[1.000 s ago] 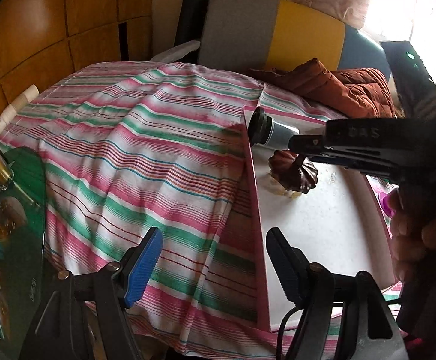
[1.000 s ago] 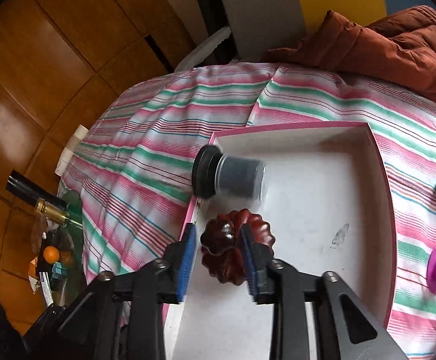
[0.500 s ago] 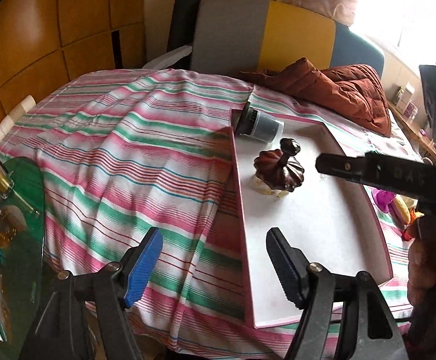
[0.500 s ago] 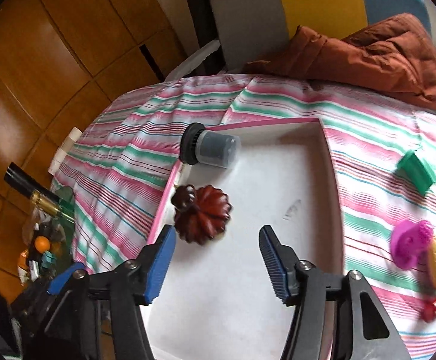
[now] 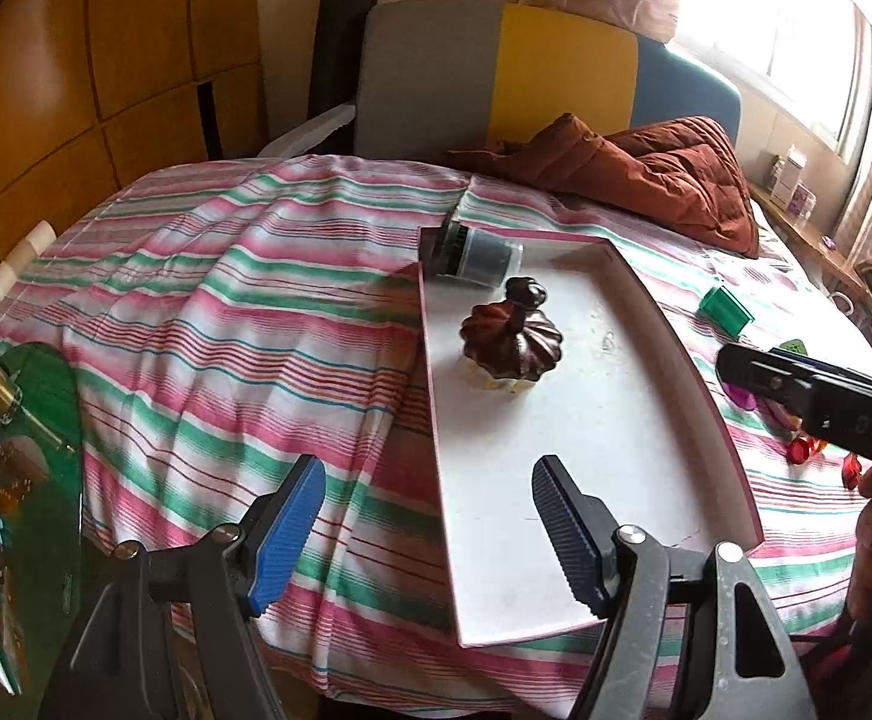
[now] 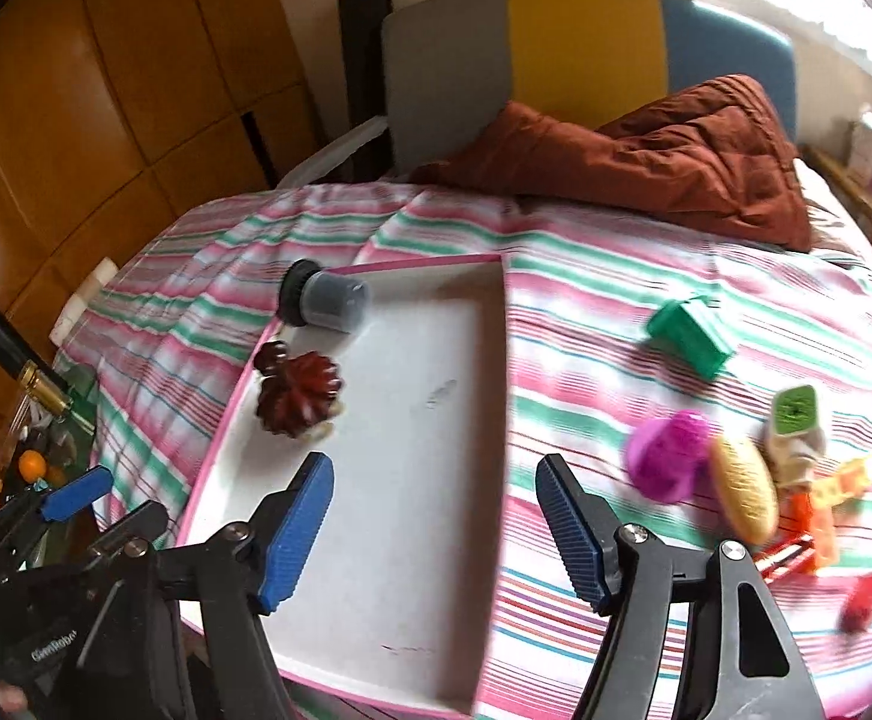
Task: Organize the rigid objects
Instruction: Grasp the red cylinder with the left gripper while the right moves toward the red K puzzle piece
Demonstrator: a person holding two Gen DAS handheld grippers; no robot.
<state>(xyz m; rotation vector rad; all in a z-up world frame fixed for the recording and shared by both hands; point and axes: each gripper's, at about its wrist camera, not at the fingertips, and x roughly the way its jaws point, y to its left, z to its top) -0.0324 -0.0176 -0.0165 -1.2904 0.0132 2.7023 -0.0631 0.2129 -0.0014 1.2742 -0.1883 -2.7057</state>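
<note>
A white tray with a pink rim [image 5: 586, 420] [image 6: 412, 420] lies on the striped cloth. At its far left end rest a dark red fluted lid with a knob [image 5: 511, 342] [image 6: 298, 390] and a dark jar on its side [image 5: 478, 252] [image 6: 325, 300]. My right gripper [image 6: 436, 516] hovers over the tray's near right edge, its jaws opening with nothing between them. My left gripper [image 5: 430, 516] stands open and empty over the tray's near left edge. Loose on the cloth to the right lie a green block [image 6: 691, 333], a magenta toy [image 6: 670, 447] and a yellow bun-like piece [image 6: 742, 492].
A rust-brown quilted jacket [image 5: 646, 174] is heaped at the far right of the table before a grey, yellow and blue chair back [image 5: 556, 60]. Small orange and red pieces [image 6: 814, 516] lie near the right edge. A green glass side table [image 5: 28, 420] with a bottle stands left.
My right gripper let go of the dark red lid, opened and drew back to the right; the lid now rests in the tray. The left gripper pulled back slightly.
</note>
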